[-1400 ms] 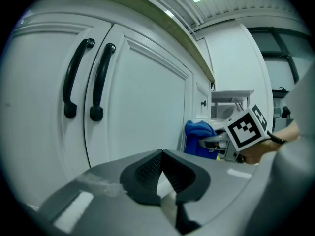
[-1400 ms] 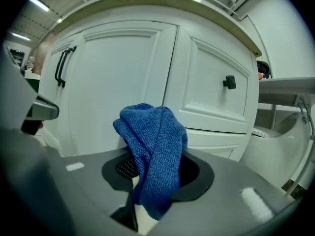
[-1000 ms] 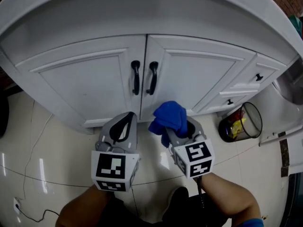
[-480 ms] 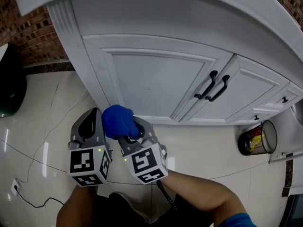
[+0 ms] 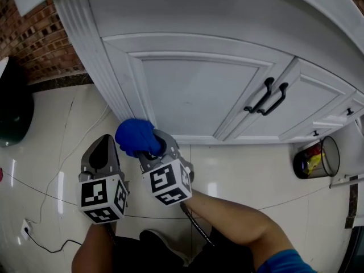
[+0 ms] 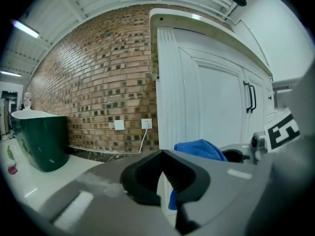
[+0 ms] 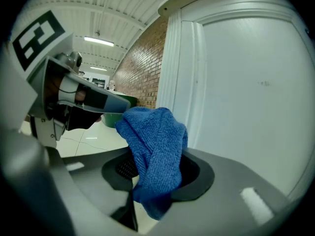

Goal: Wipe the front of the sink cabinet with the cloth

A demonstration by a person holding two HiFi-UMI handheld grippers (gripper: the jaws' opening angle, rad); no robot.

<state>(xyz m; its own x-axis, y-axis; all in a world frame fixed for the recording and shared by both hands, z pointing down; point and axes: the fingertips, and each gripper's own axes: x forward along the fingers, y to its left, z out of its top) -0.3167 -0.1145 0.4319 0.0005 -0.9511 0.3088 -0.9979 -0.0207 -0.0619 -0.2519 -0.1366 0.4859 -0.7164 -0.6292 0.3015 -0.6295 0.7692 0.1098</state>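
Note:
My right gripper [image 5: 149,148] is shut on a bunched blue cloth [image 5: 135,136], holding it close to the bottom left corner of the white sink cabinet [image 5: 199,90], by the fluted corner post. In the right gripper view the cloth [image 7: 155,154] sticks out between the jaws next to the cabinet's left door panel [image 7: 256,97]. My left gripper [image 5: 102,155] hangs beside it on the left, shut and empty. The left gripper view shows its jaws [image 6: 162,178] closed, with the cloth [image 6: 197,149] and the cabinet front [image 6: 206,97] beyond.
Two black door handles [image 5: 266,97] sit at the cabinet's middle. A brick wall [image 5: 40,44] stands left, with a dark green tub [image 6: 39,139] and a wall socket with a cable [image 6: 145,124]. A waste bin [image 5: 316,157] stands at right. A cable [image 5: 40,240] lies on the tiled floor.
Both grippers have moved from the cabinet's middle, below the handles, to its left end. The cloth has stayed in the right gripper and now sits near the left corner post.

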